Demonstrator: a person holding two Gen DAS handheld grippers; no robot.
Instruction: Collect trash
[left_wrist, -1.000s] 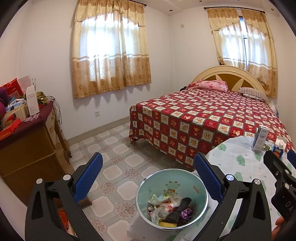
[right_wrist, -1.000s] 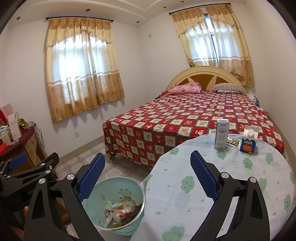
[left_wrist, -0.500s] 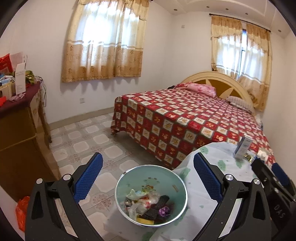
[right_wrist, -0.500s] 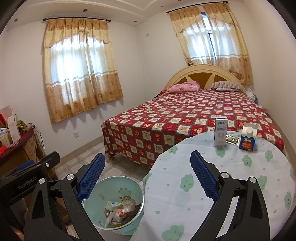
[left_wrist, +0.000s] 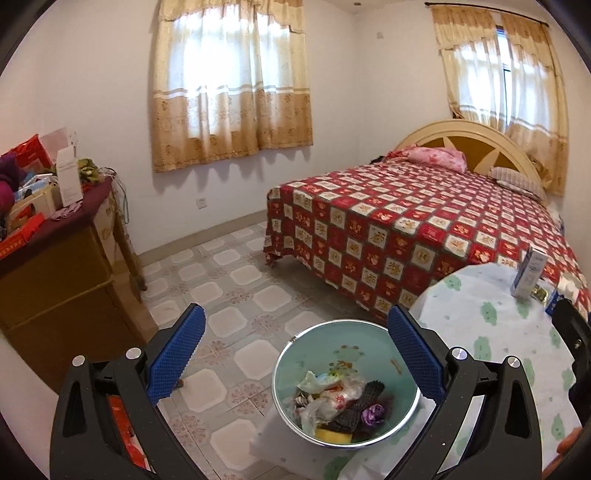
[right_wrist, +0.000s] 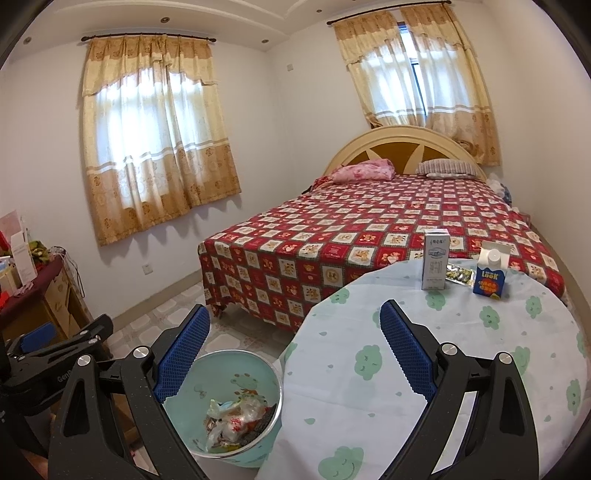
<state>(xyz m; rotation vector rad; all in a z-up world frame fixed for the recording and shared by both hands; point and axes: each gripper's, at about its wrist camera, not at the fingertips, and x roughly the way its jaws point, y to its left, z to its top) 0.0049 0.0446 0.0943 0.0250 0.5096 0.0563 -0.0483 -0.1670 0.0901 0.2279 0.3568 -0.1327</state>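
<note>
Both jaws are held open and empty; the upright white carton (right_wrist: 436, 258) stands ahead of the right gripper (right_wrist: 293, 347), probably nearer than the left gripper (left_wrist: 295, 349).

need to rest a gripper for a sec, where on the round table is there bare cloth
The near and middle round table cloth is bare, between the bin-side edge and the far items. Crowded at the far edge: tall white carton, green wrapper, blue carton.

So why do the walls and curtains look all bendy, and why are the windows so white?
Left wrist view: the fisheye lens bows the curtains and darkens the corners; daylight washes out the window. Right wrist view: same curving on the bed, the window behind the curtains glares white, and the table stays sharp.
</note>
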